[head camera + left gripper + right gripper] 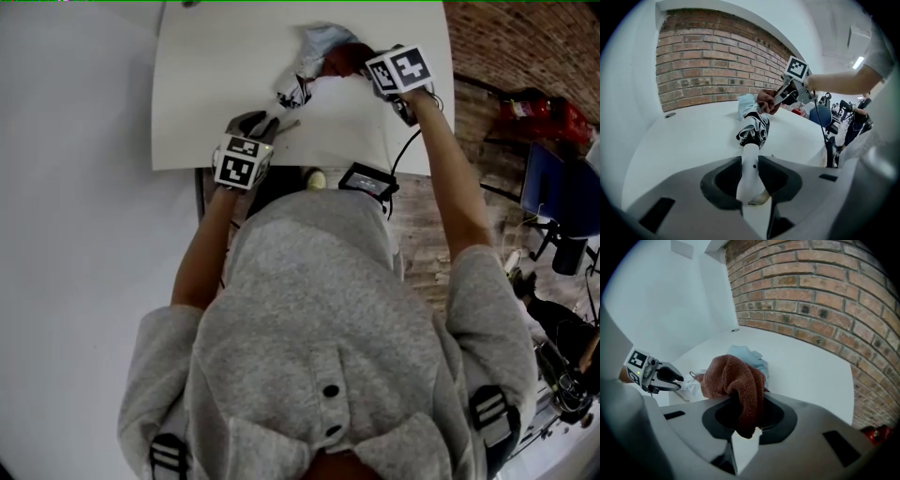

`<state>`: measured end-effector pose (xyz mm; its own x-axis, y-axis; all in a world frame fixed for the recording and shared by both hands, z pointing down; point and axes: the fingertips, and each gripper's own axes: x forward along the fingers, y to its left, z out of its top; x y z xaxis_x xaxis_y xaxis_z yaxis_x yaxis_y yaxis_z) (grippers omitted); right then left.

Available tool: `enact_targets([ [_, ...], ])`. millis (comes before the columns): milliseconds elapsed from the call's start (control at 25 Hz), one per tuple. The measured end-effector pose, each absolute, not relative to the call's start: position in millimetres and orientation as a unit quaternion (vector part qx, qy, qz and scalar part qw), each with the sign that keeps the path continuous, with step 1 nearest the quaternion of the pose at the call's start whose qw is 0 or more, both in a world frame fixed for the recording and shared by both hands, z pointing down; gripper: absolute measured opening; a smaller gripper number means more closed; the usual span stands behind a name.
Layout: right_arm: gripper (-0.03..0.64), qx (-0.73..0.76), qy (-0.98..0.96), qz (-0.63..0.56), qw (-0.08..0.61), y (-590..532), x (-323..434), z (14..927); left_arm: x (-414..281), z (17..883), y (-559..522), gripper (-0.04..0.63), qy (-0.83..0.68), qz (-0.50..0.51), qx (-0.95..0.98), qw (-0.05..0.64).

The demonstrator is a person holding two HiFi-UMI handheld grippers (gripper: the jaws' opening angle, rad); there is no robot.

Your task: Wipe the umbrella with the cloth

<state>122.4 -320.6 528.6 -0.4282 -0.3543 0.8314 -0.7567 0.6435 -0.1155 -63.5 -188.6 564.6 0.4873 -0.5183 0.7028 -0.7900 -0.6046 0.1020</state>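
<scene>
My left gripper (751, 165) has its jaws clamped on the white handle (750, 176) of the folded umbrella (754, 127), with nothing else between them. From those jaws the umbrella's long axis runs straight ahead across the white table (206, 84). In the head view that is up and to the right, with the handle end toward me and the bundled black-and-white canopy toward the far side. I can't tell whether the canopy rests on the table or sits just off it. At the far end there is pale blue fabric (323, 39), and I can't tell if it's part of the canopy or a separate piece. The brown cloth (729, 376) is bunched against that far part of the canopy. It is pinched in the right gripper (743, 411), whose jaws are closed on it with a tail hanging out below. So the right gripper is the one near the canopy, and the left is just the anchor at the handle. My read: the wipe stroke should follow the axis, from the far end back toward the left jaws. Count: one umbrella, one cloth, two grippers, one table.
</scene>
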Motion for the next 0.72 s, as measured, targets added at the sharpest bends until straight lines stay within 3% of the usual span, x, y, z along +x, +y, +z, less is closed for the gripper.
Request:
enact_targets([
  [360, 0.08, 0.484, -0.742, 0.175, 0.43, -346, 188, 533, -64, 567, -190, 0.117, -0.39, 0.329, 0.835, 0.206],
  [720, 0.08, 0.564, -0.717, 0.126, 0.39, -332, 211, 514, -64, 570, -189, 0.117, -0.399, 0.328, 0.831, 0.205],
])
